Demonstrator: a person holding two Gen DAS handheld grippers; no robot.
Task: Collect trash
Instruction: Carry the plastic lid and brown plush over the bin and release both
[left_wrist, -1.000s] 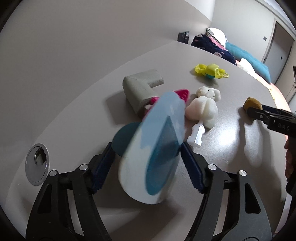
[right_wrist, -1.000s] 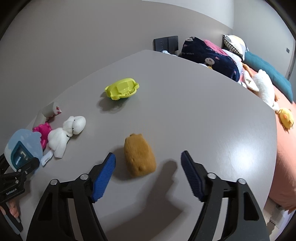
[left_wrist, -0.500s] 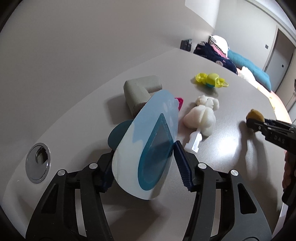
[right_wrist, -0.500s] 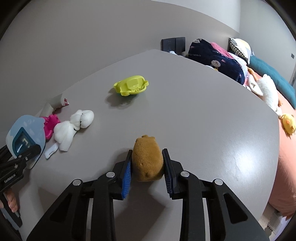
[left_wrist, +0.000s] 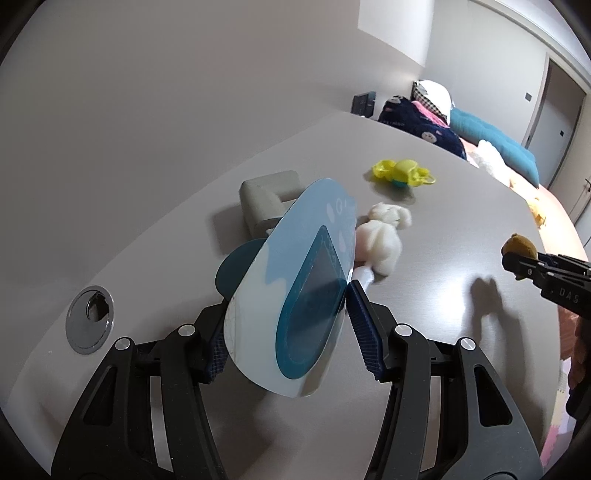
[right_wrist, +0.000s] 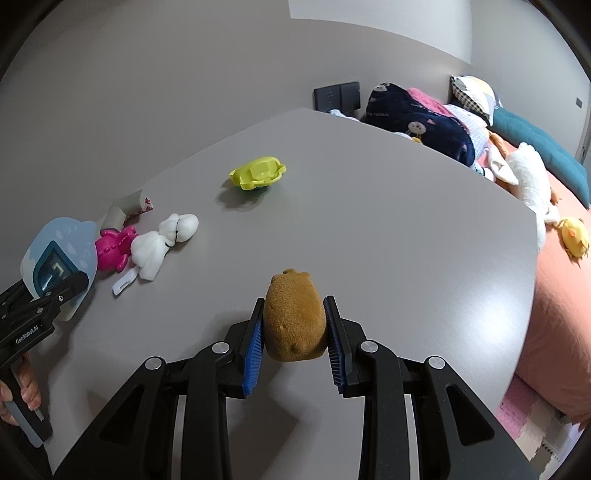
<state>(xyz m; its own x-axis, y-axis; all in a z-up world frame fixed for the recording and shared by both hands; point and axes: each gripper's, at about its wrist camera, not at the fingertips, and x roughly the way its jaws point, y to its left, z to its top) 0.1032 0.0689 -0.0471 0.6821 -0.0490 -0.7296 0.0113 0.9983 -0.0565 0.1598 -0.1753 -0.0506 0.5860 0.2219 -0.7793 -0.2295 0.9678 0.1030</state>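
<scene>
Grey table (right_wrist: 369, 206) fills both views, a bed (right_wrist: 554, 295) along its right edge. Right claw (right_wrist: 293, 332) pinches a brown plush toy (right_wrist: 295, 317) near the table's front edge. Left claw (left_wrist: 288, 328) grips a pale-blue packet (left_wrist: 295, 291) raised off the table near the left edge, just in front of a white plush (right_wrist: 162, 245) and pink toy (right_wrist: 114, 249).

white plush (right_wrist: 162, 245) left, bare table (right_wrist: 388, 206) right
</scene>
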